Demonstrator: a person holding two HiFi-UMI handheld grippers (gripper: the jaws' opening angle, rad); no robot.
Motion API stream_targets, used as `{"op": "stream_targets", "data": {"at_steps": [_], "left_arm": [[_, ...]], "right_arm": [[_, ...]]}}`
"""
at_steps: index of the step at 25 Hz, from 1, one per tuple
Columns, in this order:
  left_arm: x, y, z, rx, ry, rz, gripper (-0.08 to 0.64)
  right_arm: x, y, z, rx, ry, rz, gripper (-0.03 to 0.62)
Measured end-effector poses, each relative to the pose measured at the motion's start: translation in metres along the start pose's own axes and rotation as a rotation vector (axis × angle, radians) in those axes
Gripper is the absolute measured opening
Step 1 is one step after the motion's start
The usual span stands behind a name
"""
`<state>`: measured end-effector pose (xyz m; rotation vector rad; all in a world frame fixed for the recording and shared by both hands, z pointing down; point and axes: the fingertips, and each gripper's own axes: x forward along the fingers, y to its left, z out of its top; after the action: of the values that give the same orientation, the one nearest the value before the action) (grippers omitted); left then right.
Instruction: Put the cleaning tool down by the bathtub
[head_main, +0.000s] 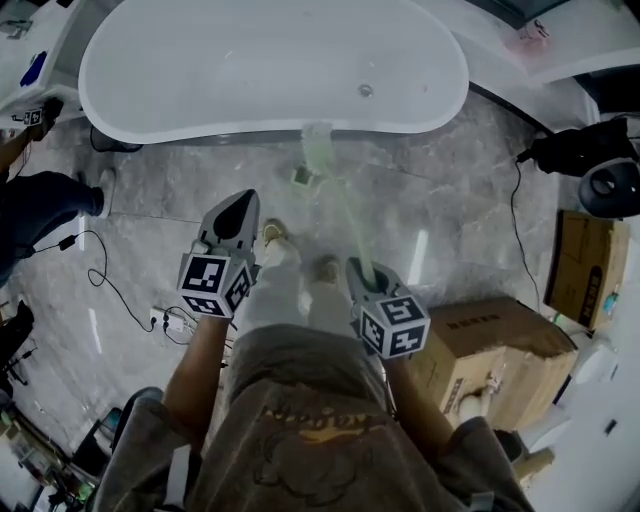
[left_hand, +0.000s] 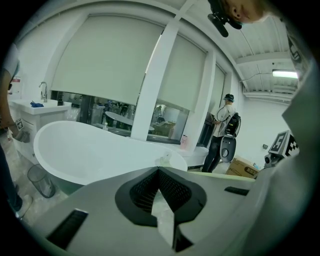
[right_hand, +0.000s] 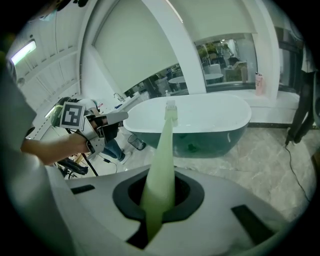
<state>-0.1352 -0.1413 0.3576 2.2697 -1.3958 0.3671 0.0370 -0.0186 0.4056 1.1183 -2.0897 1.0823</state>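
A white oval bathtub (head_main: 270, 70) stands on the marble floor ahead of me. My right gripper (head_main: 365, 275) is shut on the handle of a long pale-green cleaning tool (head_main: 345, 210). The tool slants forward, and its head (head_main: 318, 145) lies in line with the tub's near rim. In the right gripper view the green handle (right_hand: 162, 165) runs out between the pads toward the tub (right_hand: 200, 120). My left gripper (head_main: 240, 205) is held out level to the left of the tool, jaws shut with nothing in them. In its own view its tips (left_hand: 159, 172) point at the tub (left_hand: 80, 150).
Cardboard boxes (head_main: 500, 350) (head_main: 590, 265) stand at the right, with a black device (head_main: 585, 150) and its cable behind them. Cables (head_main: 100, 275) lie on the floor at left, near another person's leg (head_main: 40, 205). A small object (head_main: 303, 177) lies beside the tub. A wire bin (left_hand: 40, 180) stands at the tub's left end.
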Motion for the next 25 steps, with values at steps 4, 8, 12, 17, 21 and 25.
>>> {"op": "stream_targets", "data": {"at_steps": [4, 8, 12, 17, 21, 25], "left_arm": [[0.013, 0.002, -0.018, -0.007, 0.013, -0.003, 0.0], [0.025, 0.008, -0.041, 0.014, 0.025, -0.006, 0.0], [0.04, 0.013, -0.059, 0.003, 0.03, -0.012, 0.0], [0.06, 0.022, -0.073, 0.007, 0.01, -0.019, 0.0], [0.077, 0.031, -0.085, 0.018, 0.001, -0.034, 0.0], [0.088, 0.037, -0.1, 0.022, 0.009, -0.047, 0.0]], "right_arm": [[0.015, -0.005, -0.017, 0.018, 0.021, -0.003, 0.006], [0.034, -0.01, -0.029, 0.037, 0.036, -0.009, 0.006], [0.057, -0.019, -0.038, 0.048, 0.043, -0.016, 0.006], [0.087, -0.031, -0.056, 0.073, 0.066, -0.025, 0.006], [0.116, -0.039, -0.068, 0.096, 0.086, -0.033, 0.006], [0.143, -0.045, -0.079, 0.112, 0.107, -0.035, 0.006]]}}
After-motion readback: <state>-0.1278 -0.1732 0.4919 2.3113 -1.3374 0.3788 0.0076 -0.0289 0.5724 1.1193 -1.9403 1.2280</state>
